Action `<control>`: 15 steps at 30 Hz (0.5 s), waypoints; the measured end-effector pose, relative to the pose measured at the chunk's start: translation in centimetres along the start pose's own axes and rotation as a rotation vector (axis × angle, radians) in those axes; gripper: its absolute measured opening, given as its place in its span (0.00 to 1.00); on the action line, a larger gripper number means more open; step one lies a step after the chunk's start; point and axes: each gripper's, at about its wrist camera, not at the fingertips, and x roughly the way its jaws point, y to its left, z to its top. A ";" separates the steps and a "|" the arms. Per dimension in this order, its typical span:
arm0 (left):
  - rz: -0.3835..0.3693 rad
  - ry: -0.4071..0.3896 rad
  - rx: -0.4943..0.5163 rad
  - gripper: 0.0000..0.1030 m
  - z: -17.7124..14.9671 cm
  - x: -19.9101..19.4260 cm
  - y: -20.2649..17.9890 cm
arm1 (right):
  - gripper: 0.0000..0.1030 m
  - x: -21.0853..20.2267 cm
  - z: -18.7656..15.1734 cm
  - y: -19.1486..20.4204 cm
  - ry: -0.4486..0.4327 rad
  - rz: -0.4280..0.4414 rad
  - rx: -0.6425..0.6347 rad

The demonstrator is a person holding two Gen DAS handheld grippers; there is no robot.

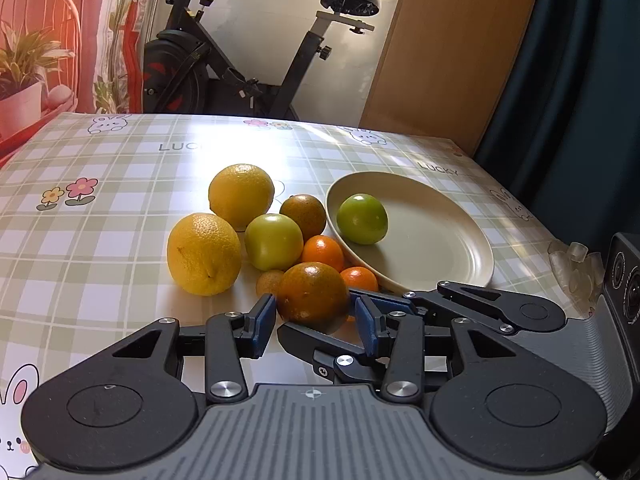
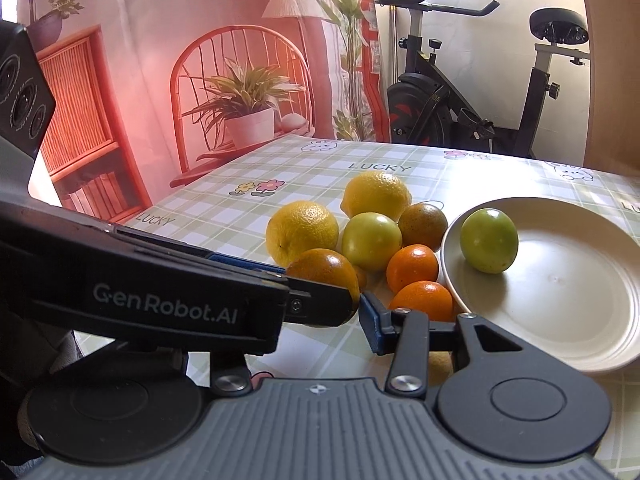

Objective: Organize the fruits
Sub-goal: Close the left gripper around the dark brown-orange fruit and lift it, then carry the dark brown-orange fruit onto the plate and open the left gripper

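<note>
Here the left gripper (image 1: 316, 320) clasped the brownish-green orange (image 1: 313, 298) between its blue pads, and the cream plate (image 1: 440, 248) lay ahead and to its right, close by. The right gripper (image 2: 328, 312) reached toward the same fruit, but whether it gripped anything I could not tell.

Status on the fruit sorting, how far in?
Early. Done: one green fruit sits on the plate. In hand: the left gripper straddles a brownish-green orange; grip unclear. Left: two yellow citrus, another green fruit and several oranges on the tablecloth.
</note>
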 end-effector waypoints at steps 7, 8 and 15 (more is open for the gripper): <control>0.002 -0.005 0.054 0.45 0.6 0.0 -1.6 | 0.44 -1.3 0.3 -0.7 -0.050 -0.015 0.025; 0.000 -0.006 0.060 0.45 0.7 0.1 -1.7 | 0.44 -1.5 0.3 -0.9 -0.053 -0.017 0.031; -0.012 -0.004 0.107 0.45 1.7 0.9 -3.0 | 0.44 -2.5 0.4 -2.1 -0.090 -0.043 0.076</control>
